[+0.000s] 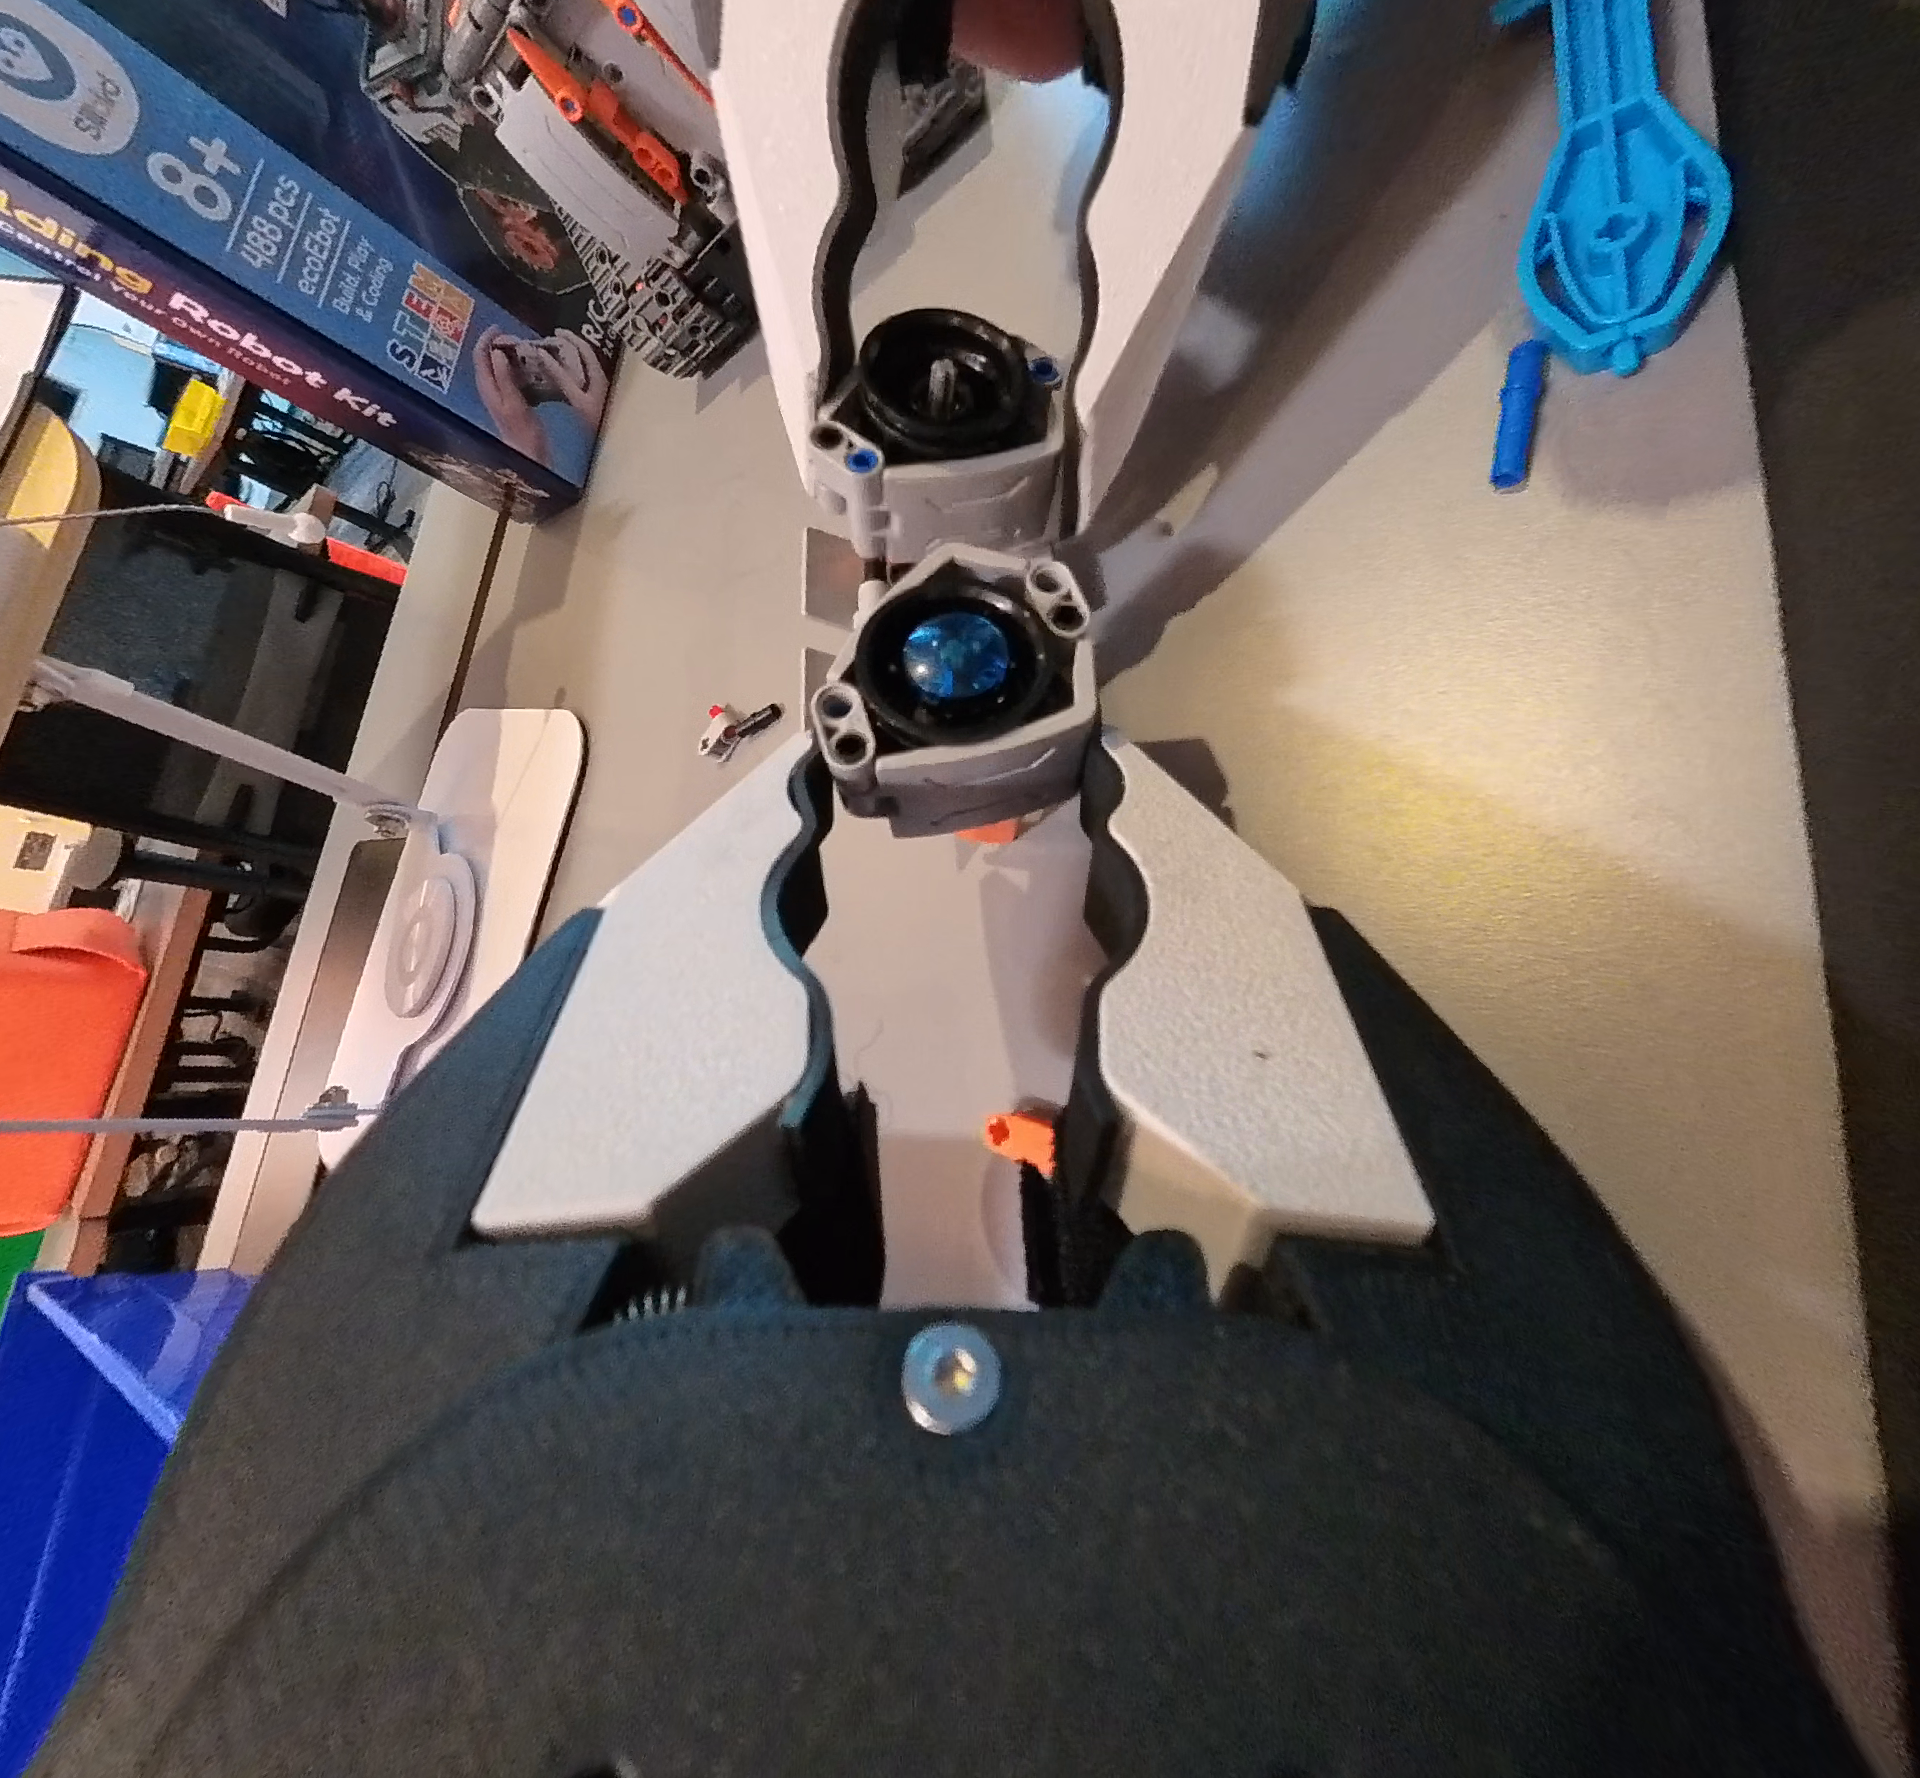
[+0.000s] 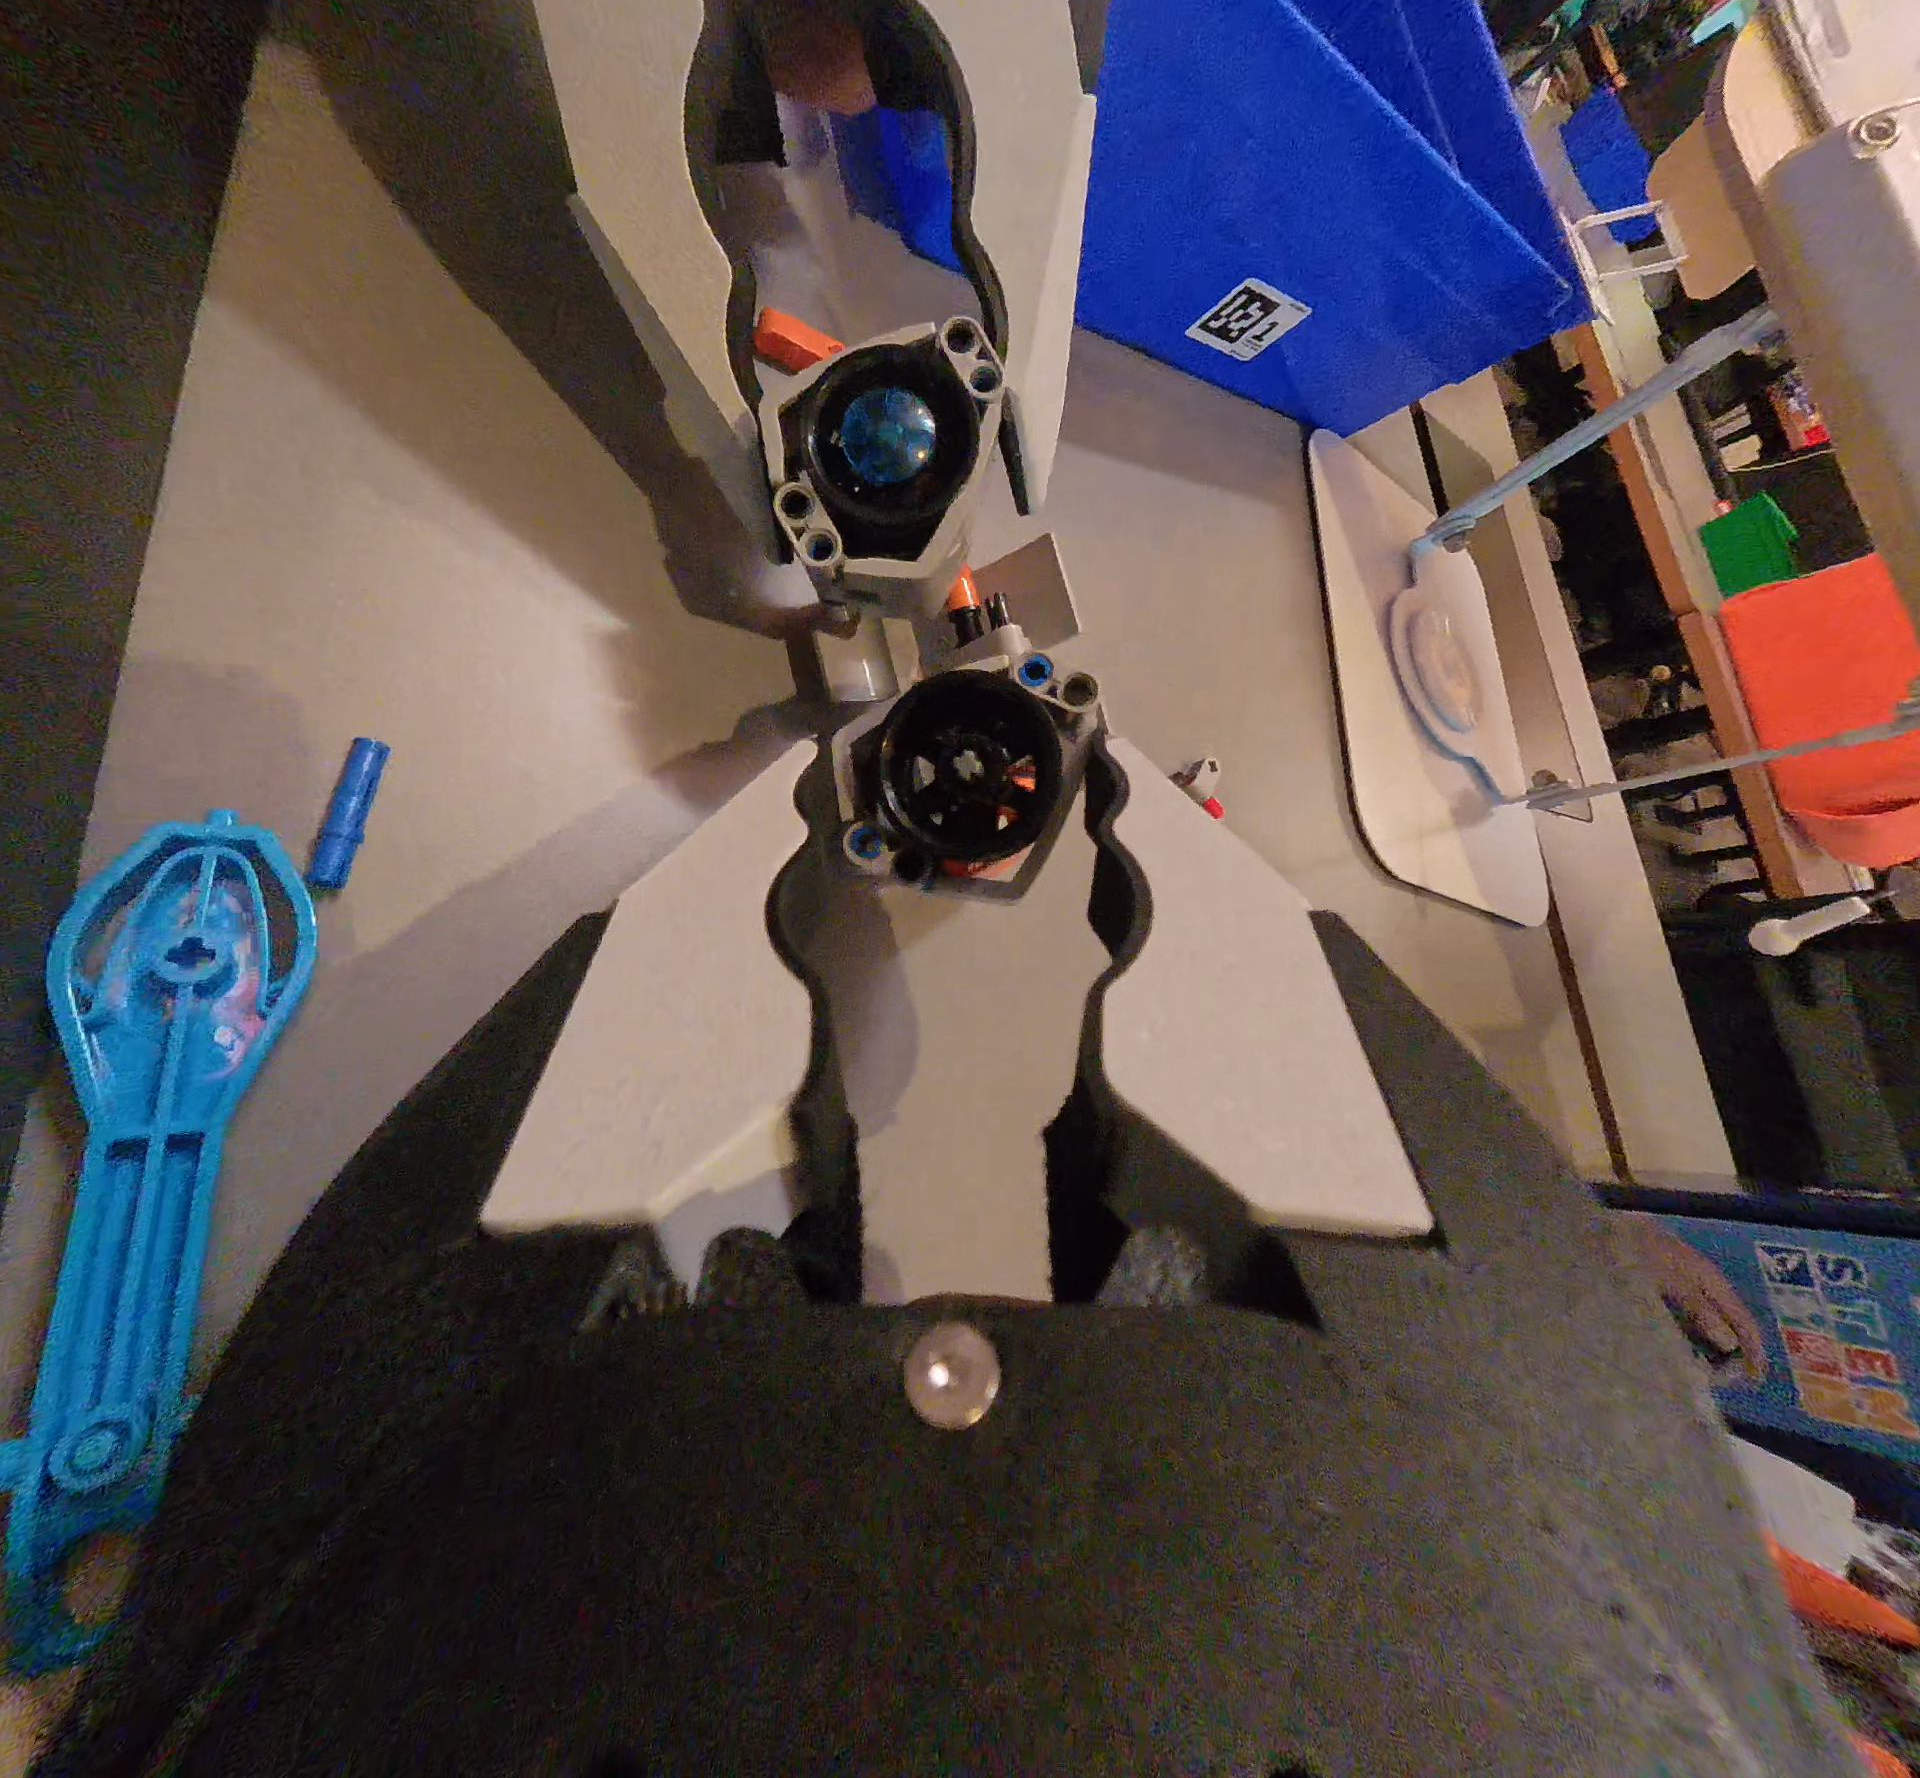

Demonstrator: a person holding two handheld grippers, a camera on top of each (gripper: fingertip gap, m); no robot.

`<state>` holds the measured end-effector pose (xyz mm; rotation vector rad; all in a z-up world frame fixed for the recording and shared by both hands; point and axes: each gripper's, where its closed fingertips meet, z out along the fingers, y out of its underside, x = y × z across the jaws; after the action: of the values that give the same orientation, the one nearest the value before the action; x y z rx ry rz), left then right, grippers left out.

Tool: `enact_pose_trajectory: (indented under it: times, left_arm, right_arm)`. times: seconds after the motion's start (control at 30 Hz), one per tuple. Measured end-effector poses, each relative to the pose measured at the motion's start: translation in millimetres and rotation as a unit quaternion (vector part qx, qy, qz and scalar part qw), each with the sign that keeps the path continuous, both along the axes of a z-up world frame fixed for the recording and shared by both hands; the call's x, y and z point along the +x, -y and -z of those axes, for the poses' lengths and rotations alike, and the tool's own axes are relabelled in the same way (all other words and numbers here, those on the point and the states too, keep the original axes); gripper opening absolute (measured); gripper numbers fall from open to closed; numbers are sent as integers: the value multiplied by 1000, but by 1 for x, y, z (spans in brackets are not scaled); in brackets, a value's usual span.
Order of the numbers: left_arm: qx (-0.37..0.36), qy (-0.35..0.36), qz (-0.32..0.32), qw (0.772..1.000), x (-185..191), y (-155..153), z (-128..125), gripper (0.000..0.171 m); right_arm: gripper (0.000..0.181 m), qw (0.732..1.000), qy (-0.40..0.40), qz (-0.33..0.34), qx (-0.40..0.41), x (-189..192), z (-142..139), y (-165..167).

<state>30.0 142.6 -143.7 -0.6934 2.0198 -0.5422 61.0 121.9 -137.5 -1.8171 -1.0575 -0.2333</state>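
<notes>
Left claw (image 1: pixel 956 772) gripping blue-lens block (image 1: pixel 954 689), right claw (image 2: pixel 961 793) gripping black-wheel block (image 2: pixel 966 778)

Pale tabletop (image 1: pixel 1351 793) in warm light, blue bins (image 2: pixel 1299 170), cluttered dim shelving (image 2: pixel 1704 689)

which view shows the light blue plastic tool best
The right wrist view: the light blue plastic tool lies full length on the table, lower left. The left wrist view shows it smaller, at the upper right edge.

Grey plastic block housing with black ring and blue lens (image 1: pixel 954 679). Grey block housing with black wheel (image 2: pixel 961 778), orange parts. Light-blue plastic lattice tool (image 2: pixel 156 1105), lower left. Royal-blue bin (image 2: pixel 1299 170), upper right. White-grey gripper fingers (image 1: pixel 675 1001), black foam lining.
</notes>
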Motion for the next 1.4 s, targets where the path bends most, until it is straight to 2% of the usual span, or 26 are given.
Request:
enact_pose_trajectory:
  times: [0.17, 0.27, 0.37, 0.43, 0.57, 0.8, 0.93, 1.03, 1.13, 1.2, 1.3, 1.4]
  left_arm:
    - [7, 4, -1, 1000, -1, -1, -2, 46]
    - [3, 14, -6, 1000, -2, -2, -8, 58]
    - [-8, 15, -7, 1000, -1, 0, -9, 62]
    - [-7, 6, -10, 1000, 0, 1, -4, 60]
    - [7, 12, -14, 1000, 2, 1, -3, 45]
    - [41, 21, -18, 999, 2, -3, -2, 44]
    - [76, 22, -10, 997, 0, -3, 0, 44]
    - [99, 23, 0, 995, -2, 0, 2, 44]
    - [120, 19, 12, 993, -4, 3, 5, 45]
    - [152, 12, 21, 988, -7, 4, 9, 46]
    - [182, 4, 27, 983, -10, 5, 12, 47]
    - [176, -5, 28, 984, -16, 4, 10, 52]
  right_arm:
    - [44, 1000, -16, 2, -8, 0, -1, 0]
    - [45, 1000, -23, 10, -11, 3, -2, -2]
    - [45, 1000, -23, 12, -10, 5, -2, -3]
    - [45, 1000, -22, 11, -9, 4, -2, -3]
    - [45, 1000, -20, 15, -9, 5, -1, -4]
    - [45, 999, -48, 20, -18, 5, -1, -5]
    - [63, 997, -53, -19, -45, -2, -1, 6]
    - [60, 996, -62, -27, -61, 0, -4, 10]
    - [49, 990, -88, -46, -96, -2, -1, 16]
    - [42, 991, -69, -48, -106, 1, 5, 18]
    - [42, 989, -53, -50, -131, 3, 14, 22]
    - [45, 985, -48, -58, -153, 4, 19, 26]
